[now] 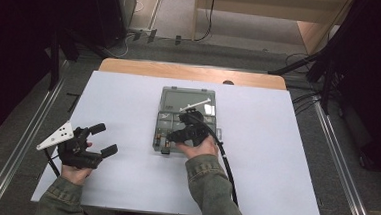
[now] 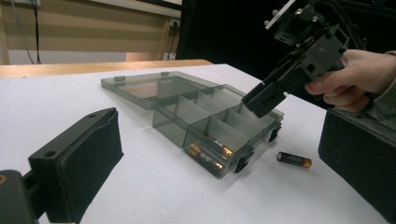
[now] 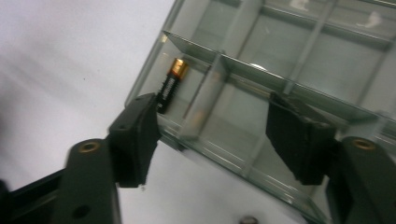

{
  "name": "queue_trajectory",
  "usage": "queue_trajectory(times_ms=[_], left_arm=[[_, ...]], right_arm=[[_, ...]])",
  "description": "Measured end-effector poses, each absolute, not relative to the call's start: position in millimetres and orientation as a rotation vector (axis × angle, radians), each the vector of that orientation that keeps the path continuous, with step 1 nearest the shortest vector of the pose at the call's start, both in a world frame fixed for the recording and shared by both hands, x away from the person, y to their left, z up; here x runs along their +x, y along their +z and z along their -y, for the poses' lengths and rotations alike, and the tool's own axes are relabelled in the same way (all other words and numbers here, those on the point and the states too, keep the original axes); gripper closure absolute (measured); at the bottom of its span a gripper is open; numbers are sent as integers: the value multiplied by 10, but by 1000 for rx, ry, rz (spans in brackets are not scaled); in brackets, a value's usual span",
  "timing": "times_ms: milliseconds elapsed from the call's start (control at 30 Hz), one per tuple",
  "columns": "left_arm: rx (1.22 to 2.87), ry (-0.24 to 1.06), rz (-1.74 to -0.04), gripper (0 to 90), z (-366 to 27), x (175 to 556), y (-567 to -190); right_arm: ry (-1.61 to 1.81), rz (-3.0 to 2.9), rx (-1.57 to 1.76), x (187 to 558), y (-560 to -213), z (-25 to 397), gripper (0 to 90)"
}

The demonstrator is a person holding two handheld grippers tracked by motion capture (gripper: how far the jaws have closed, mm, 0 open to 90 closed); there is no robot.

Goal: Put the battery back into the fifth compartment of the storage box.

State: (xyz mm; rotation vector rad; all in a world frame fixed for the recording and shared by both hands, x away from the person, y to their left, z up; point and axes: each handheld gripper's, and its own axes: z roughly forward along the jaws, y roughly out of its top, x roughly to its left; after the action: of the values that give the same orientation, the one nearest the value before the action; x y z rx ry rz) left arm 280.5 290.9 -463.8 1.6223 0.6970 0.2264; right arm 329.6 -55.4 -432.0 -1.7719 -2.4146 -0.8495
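A clear grey compartment box point(image 1: 186, 98) lies mid-table with its lid open flat on the far side. Batteries point(image 2: 205, 156) lie in its near corner compartment, and one battery point(image 3: 169, 91) shows there in the right gripper view. A loose battery point(image 2: 294, 160) lies on the table just in front of the box. My right gripper point(image 3: 217, 135) hovers over the box's front compartments, jaws open with nothing between them; it also appears as the right gripper point(image 1: 177, 135) in the high view. My left gripper point(image 1: 105, 139) rests open and empty at the table's left.
The white table top point(image 1: 275, 158) has bare room left and right of the box. A cable point(image 1: 227, 170) trails from the right gripper toward the front edge. A wooden strip point(image 1: 131, 66) runs along the far edge.
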Motion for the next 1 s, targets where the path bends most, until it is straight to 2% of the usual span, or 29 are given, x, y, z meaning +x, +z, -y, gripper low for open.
queue_trajectory(times_ms=[167, 500, 700, 1000], left_arm=[[1634, 223, -697, 0, -2896, 2807, -4644], [1635, 225, -698, 0, -2896, 2806, -4644], [1632, 227, -700, 0, -2899, 2806, -4644], [1638, 227, -698, 0, -2894, 2806, -4644]], right_arm=[[-837, 2436, -1788, 3199, -4326, 751, 232], [-837, 2480, -1770, 3017, -4326, 1013, 136], [-804, 2509, -1785, 2938, -4325, 1091, 22], [-748, 2589, -1712, 2718, -4414, 1120, 0]])
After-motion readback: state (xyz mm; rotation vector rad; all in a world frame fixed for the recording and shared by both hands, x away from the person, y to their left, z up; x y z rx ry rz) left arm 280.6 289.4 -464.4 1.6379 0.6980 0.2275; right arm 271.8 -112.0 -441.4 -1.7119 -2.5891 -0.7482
